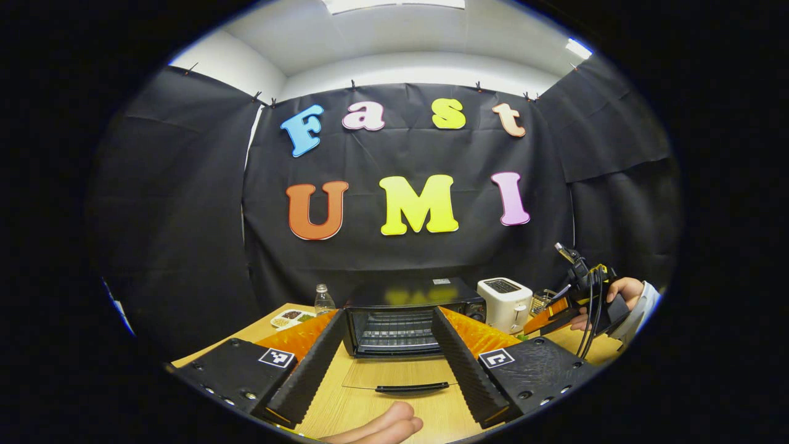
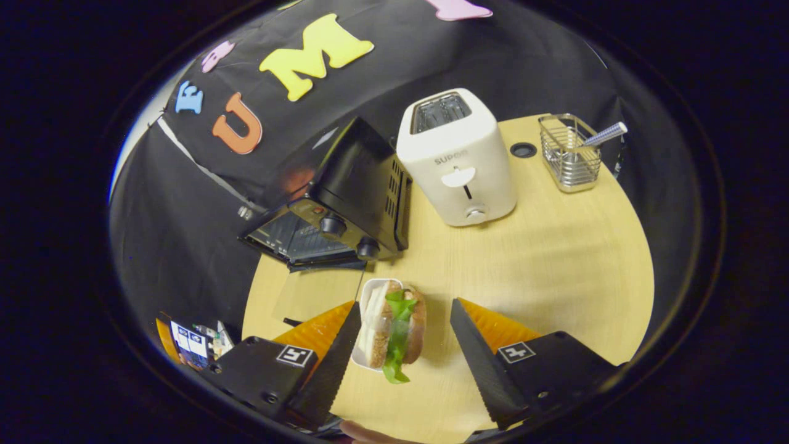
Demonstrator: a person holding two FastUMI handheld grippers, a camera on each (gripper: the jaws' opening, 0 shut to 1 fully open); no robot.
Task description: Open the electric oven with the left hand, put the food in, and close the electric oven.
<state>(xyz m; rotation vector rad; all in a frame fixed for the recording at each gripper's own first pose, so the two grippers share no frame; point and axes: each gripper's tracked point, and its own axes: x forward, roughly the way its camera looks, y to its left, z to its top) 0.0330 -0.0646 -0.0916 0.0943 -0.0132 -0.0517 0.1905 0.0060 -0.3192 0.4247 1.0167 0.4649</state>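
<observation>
Two grippers are at work over a pale wooden table (image 2: 555, 259) inside a booth walled with black cloth, under a white ceiling. One black oven (image 1: 407, 320) stands near the far edge with its glass door (image 1: 400, 376) folded down flat onto the table; a wire rack shows in its cavity and nothing lies on that rack. The left gripper (image 1: 385, 370) hovers just in front of the lowered door, its jaws spread wide and holding nothing, the door handle lying between them.

One white tray (image 2: 368, 333) holds one sandwich (image 2: 397, 333) of brown bread with green lettuce hanging out. It sits between the fingers of the right gripper (image 2: 400, 342), whose jaws are wide apart; the tray rests against one finger while the other stands clear of the sandwich.

One white toaster (image 2: 456, 160) stands just right of the oven. One wire basket (image 2: 570, 154), farther right, holds a single utensil. One small dish (image 1: 293, 317) of snacks and one clear bottle (image 1: 323, 300) stand left of the oven.
</observation>
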